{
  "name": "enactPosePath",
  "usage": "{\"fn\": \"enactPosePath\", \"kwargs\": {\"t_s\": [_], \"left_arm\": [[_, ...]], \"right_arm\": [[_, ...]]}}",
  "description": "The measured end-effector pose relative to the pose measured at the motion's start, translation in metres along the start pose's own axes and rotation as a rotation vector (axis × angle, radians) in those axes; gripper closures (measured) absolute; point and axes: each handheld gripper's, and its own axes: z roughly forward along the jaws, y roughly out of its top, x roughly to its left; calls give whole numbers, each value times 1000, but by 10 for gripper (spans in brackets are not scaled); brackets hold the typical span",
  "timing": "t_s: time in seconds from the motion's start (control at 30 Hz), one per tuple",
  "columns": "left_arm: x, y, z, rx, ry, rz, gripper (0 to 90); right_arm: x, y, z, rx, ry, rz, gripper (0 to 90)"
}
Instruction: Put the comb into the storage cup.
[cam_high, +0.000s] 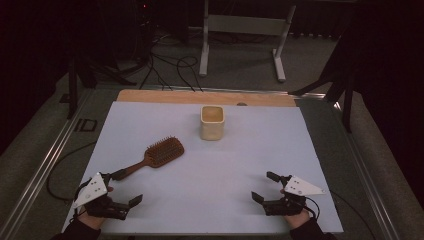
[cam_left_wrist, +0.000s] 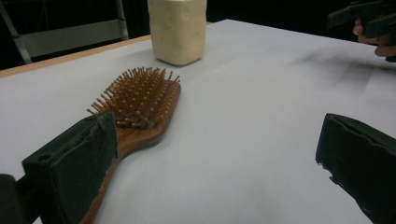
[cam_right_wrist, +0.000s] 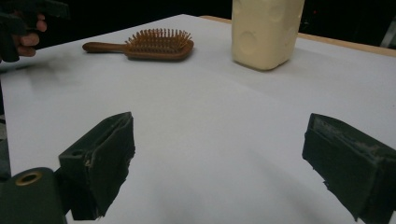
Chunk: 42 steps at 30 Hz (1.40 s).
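The left gripper (cam_high: 125, 188) sat near the front left of the white table (cam_high: 210, 170). Its 2 jaws were wide open and held nothing. The brown hairbrush (cam_high: 155, 156) lay flat just in front of it, bristles up, with its handle pointing at that gripper. The right gripper (cam_high: 266, 187) sat at the front right, well apart from the brush. Its 2 jaws were wide open too, with nothing between them. A cream cup (cam_high: 212, 122) stood upright behind the brush.
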Motion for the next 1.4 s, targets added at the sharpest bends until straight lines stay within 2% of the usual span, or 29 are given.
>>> {"fn": "enactPosePath", "kwargs": {"t_s": [0.3, 0.37, 0.6, 0.7, 1.03, 1.27, 1.4], "left_arm": [[-2, 0, 1, 16, 5, 14, 0], [-2, 2, 2, 26, -5, 13, 0], [-4, 6, 3, 54, -6, 29, 0], [-3, 8, 3, 68, -12, 35, 0], [-1, 25, 1, 103, -36, 52, 0], [2, 41, -5, 116, -25, 90, 0], [6, 49, -9, 114, -22, 92, 0]], "right_arm": [[5, 0, 1, 3, -20, -49, 89], [5, 0, 1, 0, -19, -55, 89], [6, 1, 0, -3, -18, -57, 89], [7, 2, 0, -9, -12, -33, 89], [9, 5, 1, -22, -18, -39, 89], [9, 6, 0, -25, -17, -41, 89], [9, 7, -1, -30, -18, -43, 89]]}}
